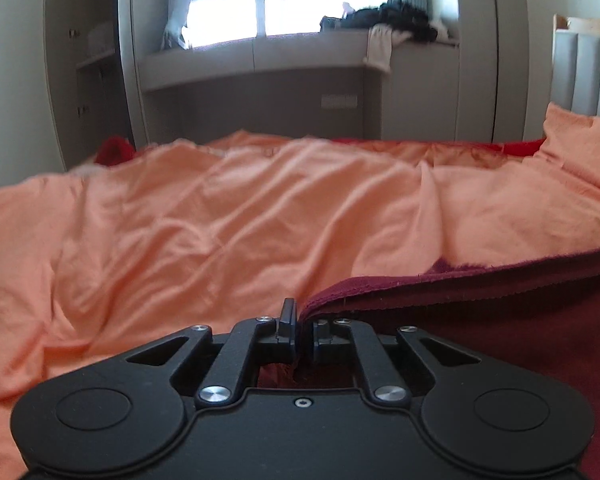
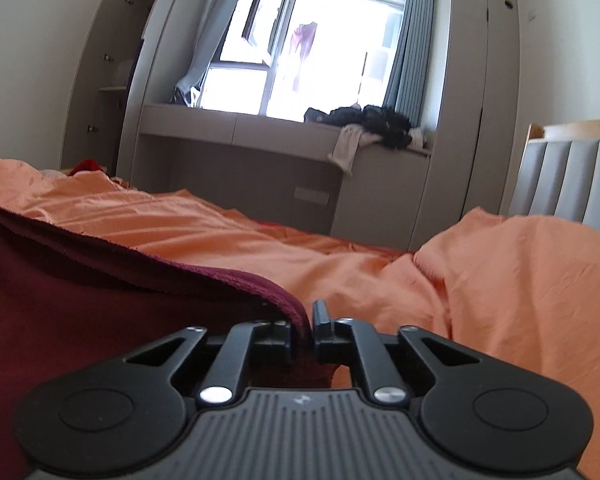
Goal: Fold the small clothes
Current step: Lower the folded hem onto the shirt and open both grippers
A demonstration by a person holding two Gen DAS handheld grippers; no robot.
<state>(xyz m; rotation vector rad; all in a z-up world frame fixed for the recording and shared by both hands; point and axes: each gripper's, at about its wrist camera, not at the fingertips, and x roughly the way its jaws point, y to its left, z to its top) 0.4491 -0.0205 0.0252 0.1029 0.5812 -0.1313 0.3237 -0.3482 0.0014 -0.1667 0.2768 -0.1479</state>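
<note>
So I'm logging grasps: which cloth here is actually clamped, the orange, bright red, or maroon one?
The maroon garment: its edge is pinched in both the left tool and right tool. The others lie loose.

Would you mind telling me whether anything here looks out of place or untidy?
Mostly the window ledge: a heap of dark clothes sits there, with a pale garment drooping over its edge. The maroon garment itself looks fine, pinched by both the left gripper and right gripper.
</note>
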